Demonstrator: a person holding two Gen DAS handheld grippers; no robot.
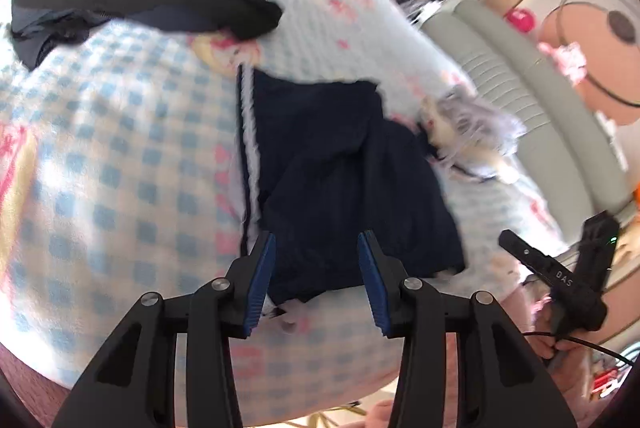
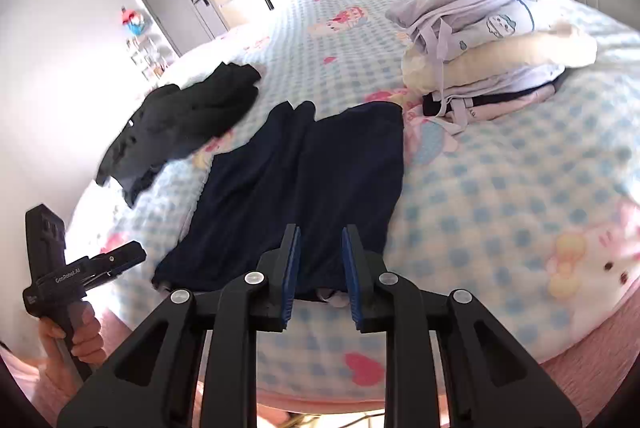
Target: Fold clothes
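Left wrist view puts my left gripper (image 1: 316, 260) over the near edge of the navy garment (image 1: 344, 180), fingers apart with the hem showing between the blue pads (image 1: 262, 280), gripping nothing. From the right wrist, my right gripper (image 2: 319, 264) hangs over the same near edge, fingers apart too and holding nothing, the navy cloth (image 2: 304, 184) spreading ahead of the tips. A black garment (image 2: 188, 124) lies crumpled beyond and left of them; a folded pile (image 2: 480, 56) sits beyond and right. I judge I am at the grasping stage of a fold: next, both grippers need to drop onto the hem, close on it, then carry it away from me across the bedspread (image 2: 500, 188).
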